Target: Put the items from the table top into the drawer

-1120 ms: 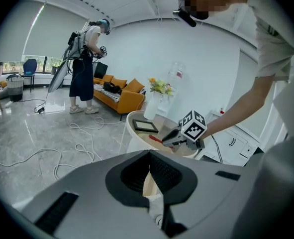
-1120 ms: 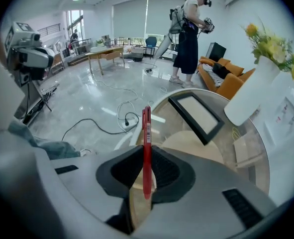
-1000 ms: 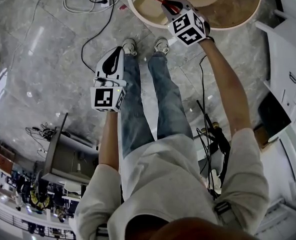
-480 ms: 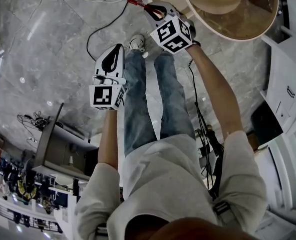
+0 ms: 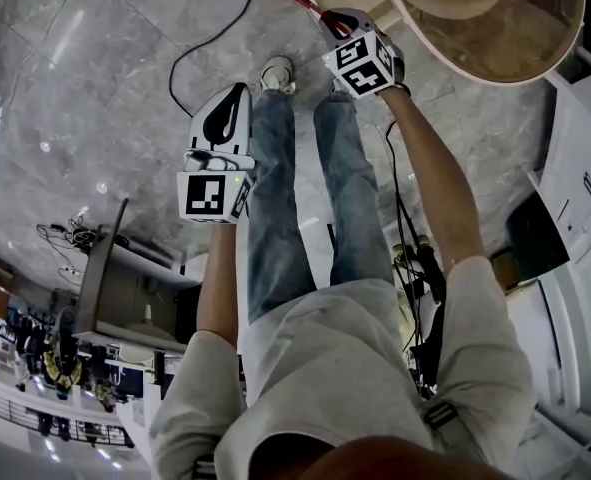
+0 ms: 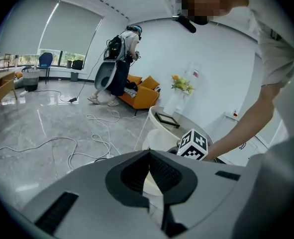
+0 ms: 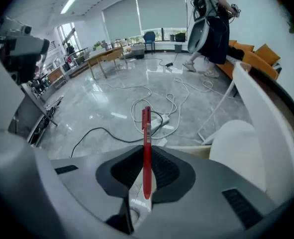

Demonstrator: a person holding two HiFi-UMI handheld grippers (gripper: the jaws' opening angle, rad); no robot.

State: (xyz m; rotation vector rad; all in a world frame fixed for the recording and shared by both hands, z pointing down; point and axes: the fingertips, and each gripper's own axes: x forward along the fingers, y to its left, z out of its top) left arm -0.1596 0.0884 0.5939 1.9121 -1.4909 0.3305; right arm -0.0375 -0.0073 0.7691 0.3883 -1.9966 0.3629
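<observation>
Red plastic pen (image 7: 146, 128) is clamped between the jaws of the right gripper (image 7: 147, 158), its clip end protruding forward over the grey marble floor (image 7: 112, 113), just beside the round beige wooden table (image 5: 495, 53). Left gripper (image 6: 148, 159): jaws pressed together, nothing between them, held beside the person's blue-jeaned legs (image 5: 275, 218).

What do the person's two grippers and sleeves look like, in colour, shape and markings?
Both the left gripper and the right gripper have pale grey shells with black ribbed pads. Each carries a white cube with black square markers. The person wears a light short-sleeved shirt.
</observation>
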